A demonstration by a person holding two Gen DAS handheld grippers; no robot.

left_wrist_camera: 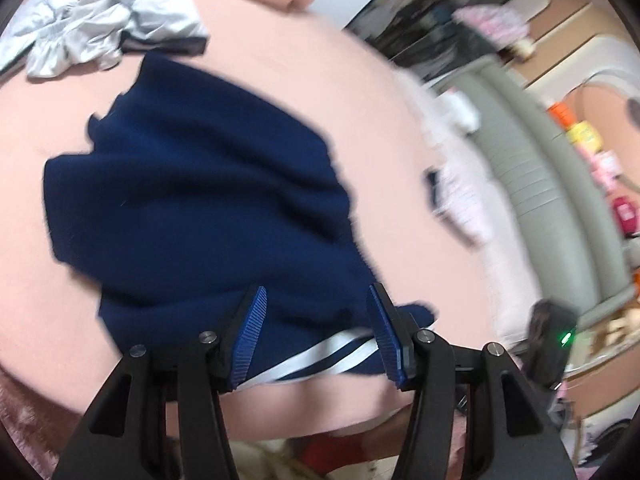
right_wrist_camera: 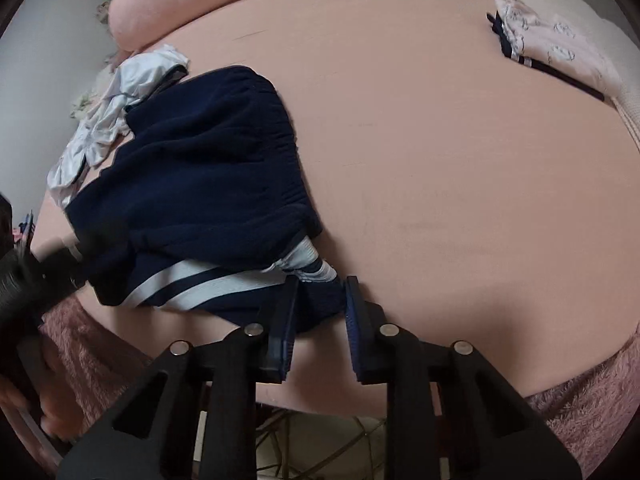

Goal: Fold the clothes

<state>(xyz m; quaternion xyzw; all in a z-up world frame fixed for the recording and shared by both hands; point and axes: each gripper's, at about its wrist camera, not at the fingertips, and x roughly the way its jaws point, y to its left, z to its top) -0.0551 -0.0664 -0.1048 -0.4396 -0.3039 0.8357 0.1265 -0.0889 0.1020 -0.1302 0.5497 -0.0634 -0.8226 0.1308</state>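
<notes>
left gripper (left_wrist_camera: 316, 312) hangs over the near hem of the navy garment (left_wrist_camera: 192, 184); jaws spread wide, nothing between them, the striped edge (left_wrist_camera: 320, 354) showing in the gap below the fingertips; frame is motion-blurred so contact with the cloth can't be confirmed; right gripper (right_wrist_camera: 320, 300) sits at the near right corner of the same garment (right_wrist_camera: 192, 184); jaws about half open with navy cloth in the gap, pads look close to it but i can't tell if they pinch it

step, as a judgement: a fold on the navy piece, both grippers working its near edge; the top layer lies rumpled over the white-striped layer (right_wrist_camera: 200, 280), which fits either a fold just laid down with a release under way, or the edge being taken up for a fold; can't settle which; either way the next move calls for both grippers to act level so the hem stays straight

garment: dark navy fleece-like knit, gathered waistband (right_wrist_camera: 280, 128) at the far right, two white stripes at the near side; lies near the front edge of the pink bed (right_wrist_camera: 460, 160), left of centre; grey-white crumpled garment (right_wrist_camera: 112, 116) touches its far left; pale pink folded piece (right_wrist_camera: 560, 52) well apart at far right
</notes>
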